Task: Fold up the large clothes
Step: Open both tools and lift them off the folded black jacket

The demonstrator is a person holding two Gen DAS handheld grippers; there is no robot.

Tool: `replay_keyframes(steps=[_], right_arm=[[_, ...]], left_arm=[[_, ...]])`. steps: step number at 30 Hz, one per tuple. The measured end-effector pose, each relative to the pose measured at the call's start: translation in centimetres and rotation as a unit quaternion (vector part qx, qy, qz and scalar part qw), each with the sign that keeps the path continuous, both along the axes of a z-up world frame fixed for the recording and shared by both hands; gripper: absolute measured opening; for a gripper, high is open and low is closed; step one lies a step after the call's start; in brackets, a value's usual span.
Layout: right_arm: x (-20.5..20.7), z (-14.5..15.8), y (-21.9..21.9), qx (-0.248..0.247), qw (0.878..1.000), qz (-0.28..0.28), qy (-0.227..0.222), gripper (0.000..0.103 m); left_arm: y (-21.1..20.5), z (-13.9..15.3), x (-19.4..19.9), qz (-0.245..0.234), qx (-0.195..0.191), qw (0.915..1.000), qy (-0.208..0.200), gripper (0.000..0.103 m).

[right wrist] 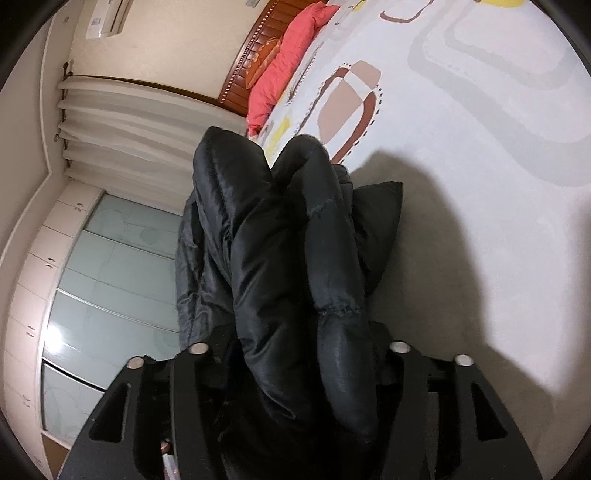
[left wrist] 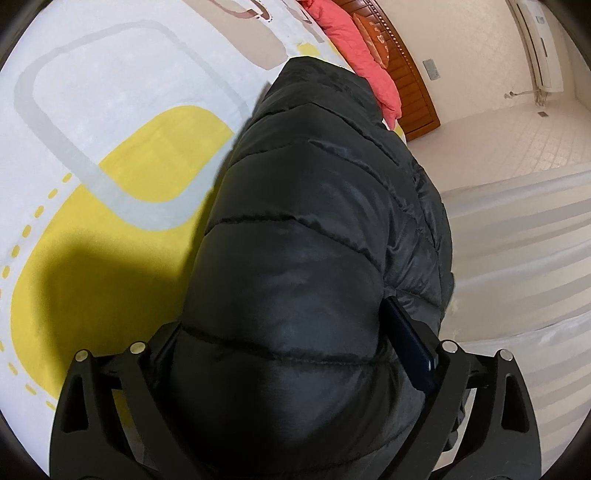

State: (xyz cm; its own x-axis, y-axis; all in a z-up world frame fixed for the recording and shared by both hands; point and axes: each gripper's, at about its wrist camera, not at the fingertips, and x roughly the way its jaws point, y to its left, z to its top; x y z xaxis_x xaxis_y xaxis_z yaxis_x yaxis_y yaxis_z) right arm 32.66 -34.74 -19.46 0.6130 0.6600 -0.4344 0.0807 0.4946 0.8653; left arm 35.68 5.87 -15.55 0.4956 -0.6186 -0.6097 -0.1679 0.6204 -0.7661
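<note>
Garment: a black quilted puffer jacket (left wrist: pixel 295 277) is being held up over the bed, its padded panels bulging toward both wrist cameras.

Left gripper (left wrist: pixel 295 369): a thick padded fold of the jacket is being gripped between the jaws, which are being kept fairly wide by its bulk; a dark blue pad (left wrist: pixel 410 347) is being pressed against the right flank of the fold, while the opposite pad is being hidden by fabric.

Right gripper (right wrist: pixel 299 369): two bunched rolls of the jacket (right wrist: pixel 288 258) are being clamped between the jaws, filling the gap from side to side and spilling forward past the fingertips.

Position relative to jaws: in both views the jacket is being held inside the gap and is running up and away from it; in the right wrist view its far parts are hanging beyond the grip, with a dark corner seen beside the rolls against the bed.

Bed sheet (left wrist: pixel 110 147): a pale cover with yellow, grey and brown rounded shapes is being shown beneath the jacket, with a shadow cast on it.

Red quilt (left wrist: pixel 354 48): it is lying bunched against the wooden headboard (left wrist: pixel 410 74).

Background: white curtains (right wrist: pixel 122 125), a wall air conditioner (right wrist: pixel 109 18) and glass-fronted wardrobe doors (right wrist: pixel 110 295) are being seen past the bed.
</note>
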Motion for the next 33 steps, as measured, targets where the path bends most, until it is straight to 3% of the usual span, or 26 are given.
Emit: replay_keyframes(steps=[2,8,12,16,17,19,20,25,33], right_arm=[[-0.5,0.5,-0.1,-0.013,1.000,0.001,0.006,0.070],[-1.4,2.2,-1.3,-0.039,0.999,-0.008,-0.010,0.075],[0.7,3.3,-1.8,-0.036,0.999,-0.020,-0.011,0.076],[3.7,2.7,-1.7,-0.023,0.999,-0.029,0.013,0.078],[4.2,2.4,-1.7,-0.018,0.999,-0.029,0.017,0.074],[5.2,1.4,-1.6,-0.022,0.998,-0.035,0.046,0.052],[5.4,1.0,-1.5,-0.018,0.998,-0.036,0.054,0.048],[5.4,-0.4,-1.1,-0.038,0.997,-0.037,0.057,0.044],[4.9,-2.0,-1.3,-0.012,0.997,-0.041,0.059,0.044]], left_arm=[[0.6,-0.1,-0.1,0.001,-0.004,1.0000,0.007,0.095],[2.3,0.4,-0.7,0.011,-0.009,0.9999,0.000,0.095],[3.0,0.9,0.7,0.030,-0.015,0.9994,-0.004,0.095],[2.1,1.3,3.8,0.024,0.011,0.9997,-0.001,0.095],[1.9,1.3,4.3,0.022,0.014,0.9997,-0.001,0.095],[1.4,1.1,5.1,0.020,0.029,0.9994,-0.002,0.095],[1.2,0.9,5.5,0.022,0.037,0.9991,0.002,0.095],[0.1,-0.3,6.4,0.012,0.086,0.9962,0.003,0.095],[-0.3,-0.6,6.8,0.009,0.100,0.9950,0.007,0.095]])
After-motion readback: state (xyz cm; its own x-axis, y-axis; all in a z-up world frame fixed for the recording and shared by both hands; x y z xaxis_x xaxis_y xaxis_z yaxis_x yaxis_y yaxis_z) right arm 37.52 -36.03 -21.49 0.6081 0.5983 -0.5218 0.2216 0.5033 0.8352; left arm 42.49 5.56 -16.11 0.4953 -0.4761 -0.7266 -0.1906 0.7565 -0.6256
